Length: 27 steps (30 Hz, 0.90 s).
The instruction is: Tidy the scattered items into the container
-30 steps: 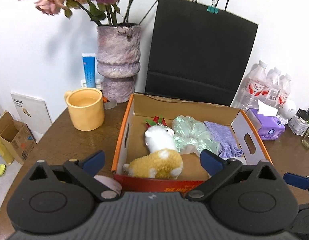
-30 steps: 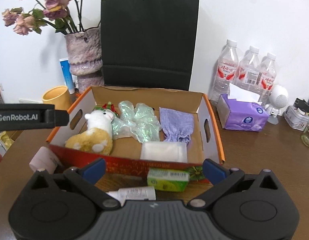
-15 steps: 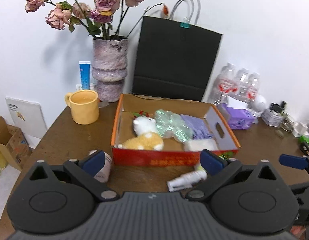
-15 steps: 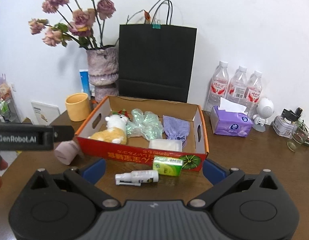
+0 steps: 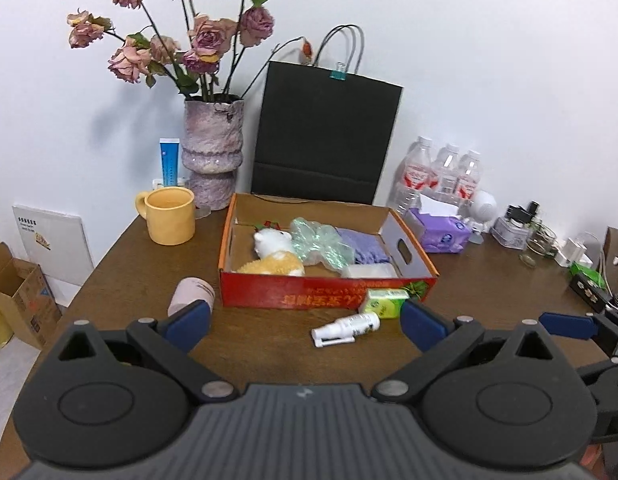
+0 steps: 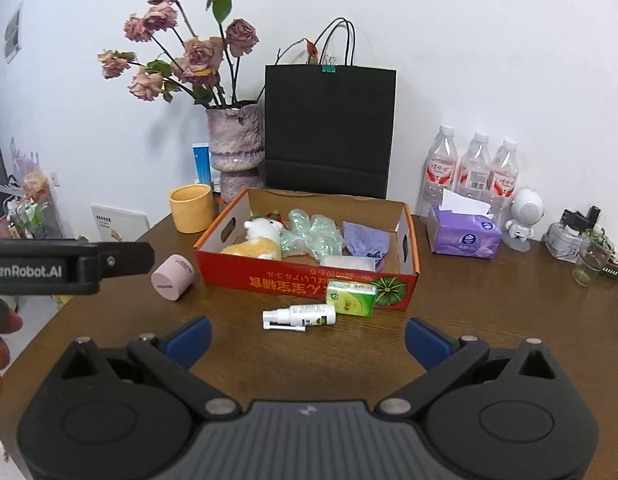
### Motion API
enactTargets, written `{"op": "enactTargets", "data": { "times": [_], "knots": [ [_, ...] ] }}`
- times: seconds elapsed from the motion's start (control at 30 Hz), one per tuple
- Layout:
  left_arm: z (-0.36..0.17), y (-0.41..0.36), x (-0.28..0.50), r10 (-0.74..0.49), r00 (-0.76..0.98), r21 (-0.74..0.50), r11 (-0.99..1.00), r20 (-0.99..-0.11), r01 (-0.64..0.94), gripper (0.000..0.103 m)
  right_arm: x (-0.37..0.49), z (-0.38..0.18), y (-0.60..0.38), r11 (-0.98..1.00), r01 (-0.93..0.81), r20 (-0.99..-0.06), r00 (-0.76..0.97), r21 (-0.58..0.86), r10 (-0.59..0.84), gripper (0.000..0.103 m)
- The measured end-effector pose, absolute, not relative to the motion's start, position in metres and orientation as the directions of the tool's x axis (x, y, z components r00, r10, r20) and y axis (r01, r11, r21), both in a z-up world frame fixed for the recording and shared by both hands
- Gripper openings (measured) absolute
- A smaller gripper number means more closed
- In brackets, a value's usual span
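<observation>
Both the left gripper [image 5: 305, 322] and the right gripper [image 6: 307, 336] are spread wide and hold nothing. Just ahead on the table, the white spray bottle [image 6: 300, 316] lies on its side, touching the green packet [image 6: 351, 298] propped against the cardboard box [image 6: 309, 282]; the pink cylinder [image 6: 173, 278] lies left of it. The bottle is probably light, rigid and prone to rolling, so the grip belongs across its mid-body, clear of the nozzle.
</observation>
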<state>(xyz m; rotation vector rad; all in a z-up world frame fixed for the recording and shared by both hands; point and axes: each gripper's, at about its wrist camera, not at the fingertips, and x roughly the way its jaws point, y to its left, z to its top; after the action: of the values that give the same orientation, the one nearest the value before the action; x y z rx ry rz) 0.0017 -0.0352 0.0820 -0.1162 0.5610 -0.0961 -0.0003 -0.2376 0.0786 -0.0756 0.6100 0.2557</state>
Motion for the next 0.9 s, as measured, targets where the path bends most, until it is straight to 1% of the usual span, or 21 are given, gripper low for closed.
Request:
{"op": "enactTargets", "data": {
  "times": [0.17,0.4,0.73,0.9],
  "knots": [
    [0.078,-0.036,-0.021,-0.15,0.858,-0.161,0.984,-0.491,0.079,0.103,-0.017,0.073,-0.244,0.965,-0.262,-0.567,0.795,0.002,0.217,0.103],
    [0.065,-0.037,-0.035,-0.183,0.843,-0.182,0.978,-0.505,0.102,0.103,-0.033,0.063,-0.249,0.962,-0.274,-0.565,0.793,0.005,0.229,0.103],
    [0.045,-0.031,-0.043,-0.159,0.846,-0.183,0.98,-0.509,0.074,0.103,-0.036,0.041,-0.251,0.963,-0.269,-0.565,0.799,-0.028,0.207,0.103],
    [0.04,-0.028,-0.037,-0.151,0.841,-0.178,0.982,-0.519,0.067,0.103,-0.03,0.03,-0.257,0.963,-0.271,-0.577,0.786,0.001,0.222,0.103]
  ]
}}
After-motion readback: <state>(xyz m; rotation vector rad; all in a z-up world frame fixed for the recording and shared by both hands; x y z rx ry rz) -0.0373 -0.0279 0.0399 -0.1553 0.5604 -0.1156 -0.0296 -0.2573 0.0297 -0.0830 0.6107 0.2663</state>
